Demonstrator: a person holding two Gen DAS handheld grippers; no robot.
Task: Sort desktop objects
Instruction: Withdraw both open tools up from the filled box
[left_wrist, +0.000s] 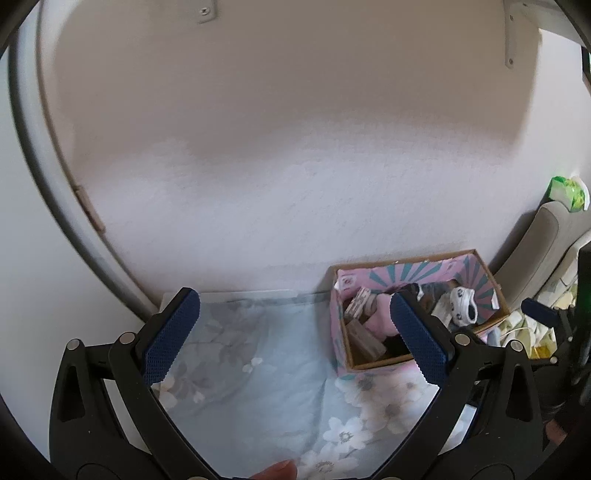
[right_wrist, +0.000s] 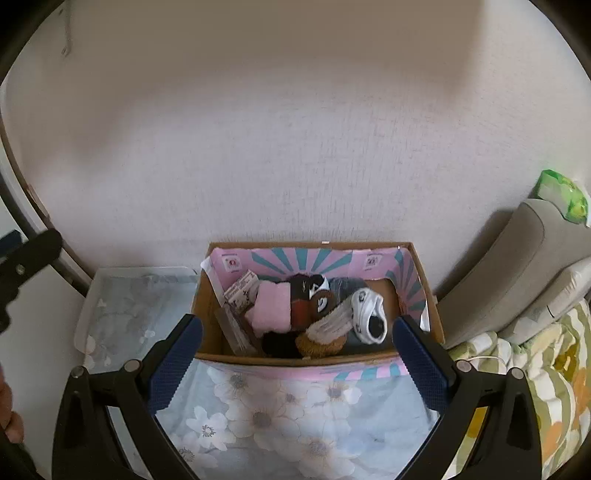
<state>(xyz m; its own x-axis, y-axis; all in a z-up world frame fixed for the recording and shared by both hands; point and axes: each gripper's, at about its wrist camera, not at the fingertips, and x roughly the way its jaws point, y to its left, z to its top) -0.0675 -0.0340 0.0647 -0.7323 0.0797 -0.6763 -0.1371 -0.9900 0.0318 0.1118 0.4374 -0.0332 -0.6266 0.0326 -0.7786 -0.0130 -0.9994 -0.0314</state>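
A cardboard box (right_wrist: 424, 280) with pink and teal lining stands against the wall on a floral blue cloth (right_wrist: 295, 417). It holds a pink sock (right_wrist: 271, 306), a white sock (right_wrist: 369, 314), dark socks, a brown brush (right_wrist: 325, 332) and small printed packets (right_wrist: 240, 288). My right gripper (right_wrist: 295, 354) is open and empty, hovering just in front of the box. My left gripper (left_wrist: 291, 339) is open and empty, to the left of the box (left_wrist: 341, 332), over the cloth (left_wrist: 258, 387).
A clear plastic tray (right_wrist: 88, 317) sits left of the box by the wall. A beige cushion (right_wrist: 524, 266) with a green packet (right_wrist: 561, 199) on top and a patterned quilt (right_wrist: 554, 387) lie to the right. A white wall rises behind.
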